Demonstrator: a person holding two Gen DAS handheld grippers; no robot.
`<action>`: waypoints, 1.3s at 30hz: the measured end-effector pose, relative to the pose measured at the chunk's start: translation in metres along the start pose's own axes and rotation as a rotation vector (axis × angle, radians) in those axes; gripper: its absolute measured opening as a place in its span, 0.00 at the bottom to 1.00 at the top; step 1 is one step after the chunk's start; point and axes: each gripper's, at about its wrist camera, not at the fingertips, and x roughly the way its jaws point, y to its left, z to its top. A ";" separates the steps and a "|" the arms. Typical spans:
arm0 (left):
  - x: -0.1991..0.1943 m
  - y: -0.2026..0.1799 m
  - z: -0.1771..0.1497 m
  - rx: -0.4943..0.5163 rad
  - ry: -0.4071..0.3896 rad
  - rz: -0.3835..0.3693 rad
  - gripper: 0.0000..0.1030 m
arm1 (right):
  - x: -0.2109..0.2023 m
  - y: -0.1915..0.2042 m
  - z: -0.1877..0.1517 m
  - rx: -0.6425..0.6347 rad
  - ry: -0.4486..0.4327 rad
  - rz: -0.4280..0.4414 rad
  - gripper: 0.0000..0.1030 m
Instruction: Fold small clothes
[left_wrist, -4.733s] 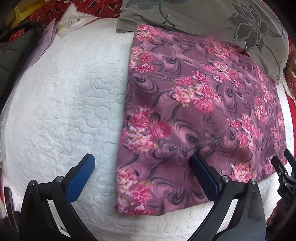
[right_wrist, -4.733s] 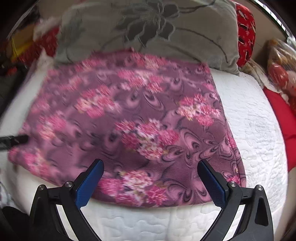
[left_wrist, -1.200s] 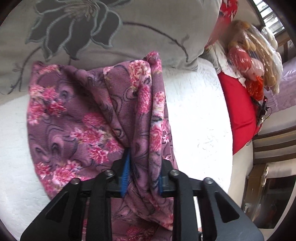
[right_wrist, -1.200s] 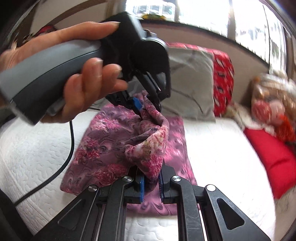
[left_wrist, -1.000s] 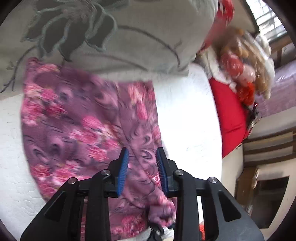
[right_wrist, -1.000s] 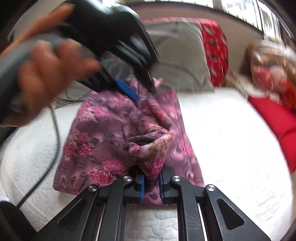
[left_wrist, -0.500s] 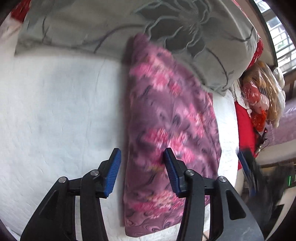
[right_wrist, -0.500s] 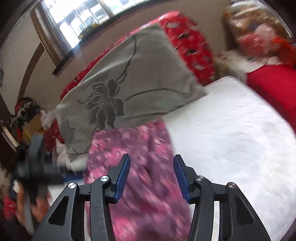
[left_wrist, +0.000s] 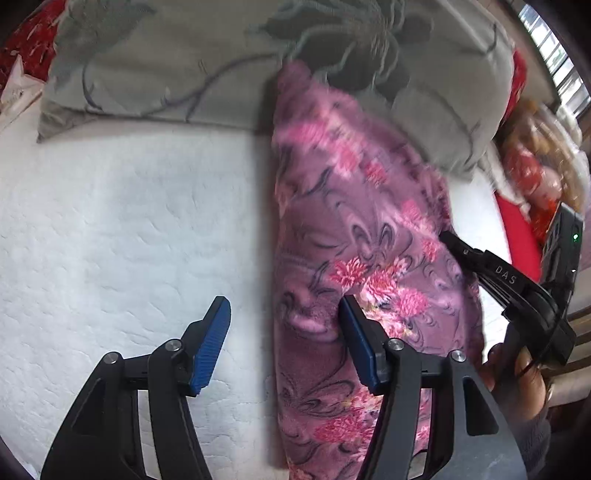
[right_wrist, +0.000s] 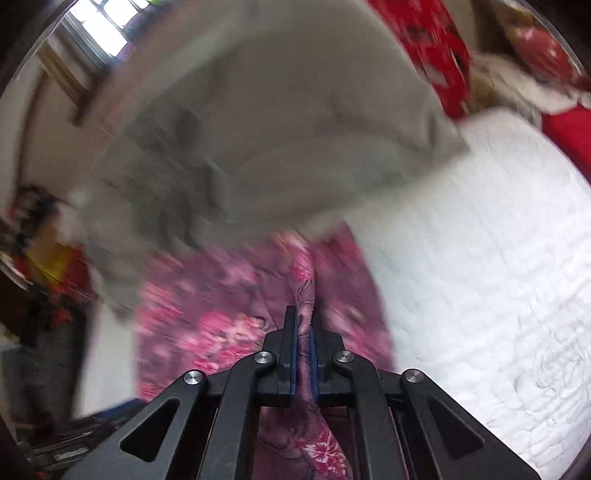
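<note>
Left claw (left_wrist: 284, 334) just widened, released, right claw (right_wrist: 303, 350) just clenched on floral cloth (left_wrist: 362, 236), now folded narrow

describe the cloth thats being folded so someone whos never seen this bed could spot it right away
Start at the white quilted bedspread and look toward the big grey pillow with a dark flower motif at its head. Lying in a long narrow strip below that pillow is the folded floral cloth. It is the only mauve-purple fabric with bright pink blossoms, unlike the plain white quilt and grey pillow.
</note>
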 end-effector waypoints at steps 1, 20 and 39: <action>-0.002 0.000 -0.001 0.003 -0.013 0.004 0.58 | -0.003 0.001 0.000 0.005 -0.022 0.010 0.05; -0.036 -0.010 -0.032 0.061 -0.033 0.097 0.59 | -0.060 -0.009 -0.043 -0.115 0.003 0.099 0.06; -0.025 0.009 -0.089 0.020 0.112 0.032 0.65 | -0.083 -0.034 -0.102 -0.170 0.113 0.036 0.07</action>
